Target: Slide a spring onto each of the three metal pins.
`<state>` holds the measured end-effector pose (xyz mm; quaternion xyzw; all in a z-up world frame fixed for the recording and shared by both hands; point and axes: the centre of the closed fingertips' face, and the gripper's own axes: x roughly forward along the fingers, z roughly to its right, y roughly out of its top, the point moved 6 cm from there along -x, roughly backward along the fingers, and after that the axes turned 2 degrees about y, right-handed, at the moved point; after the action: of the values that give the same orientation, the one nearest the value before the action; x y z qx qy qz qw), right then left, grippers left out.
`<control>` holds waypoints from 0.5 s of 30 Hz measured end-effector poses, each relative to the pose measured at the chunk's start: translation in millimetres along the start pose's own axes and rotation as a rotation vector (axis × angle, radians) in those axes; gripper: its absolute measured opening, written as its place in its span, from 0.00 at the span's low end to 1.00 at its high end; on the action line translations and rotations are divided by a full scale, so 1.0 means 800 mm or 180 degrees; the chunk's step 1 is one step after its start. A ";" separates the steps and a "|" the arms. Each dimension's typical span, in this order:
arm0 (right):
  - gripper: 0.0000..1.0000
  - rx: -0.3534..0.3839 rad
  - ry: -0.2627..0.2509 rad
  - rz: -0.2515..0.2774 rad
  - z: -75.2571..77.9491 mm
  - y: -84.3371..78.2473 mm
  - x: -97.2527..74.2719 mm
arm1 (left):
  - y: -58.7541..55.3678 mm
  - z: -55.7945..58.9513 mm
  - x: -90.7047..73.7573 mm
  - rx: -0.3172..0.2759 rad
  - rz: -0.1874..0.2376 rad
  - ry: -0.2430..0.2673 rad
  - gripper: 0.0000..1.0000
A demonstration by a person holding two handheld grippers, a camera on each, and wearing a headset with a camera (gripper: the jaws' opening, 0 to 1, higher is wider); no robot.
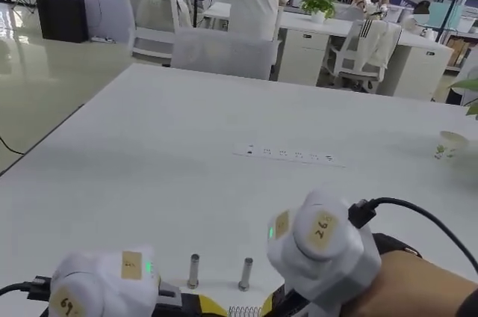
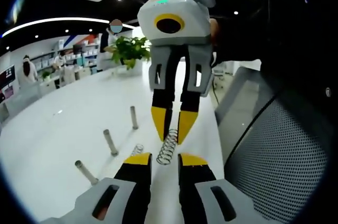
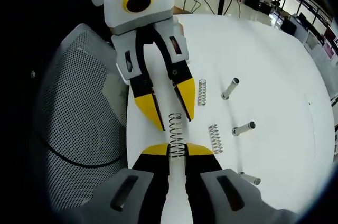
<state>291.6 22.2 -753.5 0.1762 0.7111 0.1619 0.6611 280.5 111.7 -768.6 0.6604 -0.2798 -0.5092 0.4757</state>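
Three metal pins stand upright on the white table [image 1: 149, 167]; two of them are in the head view [image 1: 193, 271] [image 1: 246, 274], all three in the left gripper view [image 2: 133, 117] [image 2: 110, 142] [image 2: 84, 171]. My right gripper [image 3: 177, 151] is shut on one end of a spring [image 3: 175, 129] near the table's front edge. My left gripper [image 2: 165, 159] faces it, open, its yellow tips on either side of the spring's other end. Two more springs [image 3: 202, 92] [image 3: 215, 138] lie flat on the table beside the pins.
A flush socket strip [image 1: 291, 155] sits mid-table and a small cup [image 1: 449, 143] at the right edge. A mesh chair [image 3: 79, 102] is just off the near edge. A grey chair [image 1: 224, 51] and several people are beyond the far side.
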 end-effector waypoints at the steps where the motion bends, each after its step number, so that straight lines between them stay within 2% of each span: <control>1: 0.08 -0.0026 0.0015 -0.0010 -0.001 0.000 0.000 | 0.000 0.001 0.001 0.0011 -0.0002 -0.0020 0.09; 7: 0.08 -0.0108 0.0090 -0.0042 -0.006 -0.002 0.000 | -0.002 0.008 0.004 0.0076 -0.0065 -0.0118 0.04; 15: 0.07 -0.0060 0.0083 0.0067 -0.005 0.002 -0.012 | 0.000 0.007 0.002 0.0099 -0.0056 -0.0081 0.03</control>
<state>288.4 19.6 -743.9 0.1753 0.7163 0.1778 0.6516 276.0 108.3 -769.8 0.6636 -0.2879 -0.5173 0.4573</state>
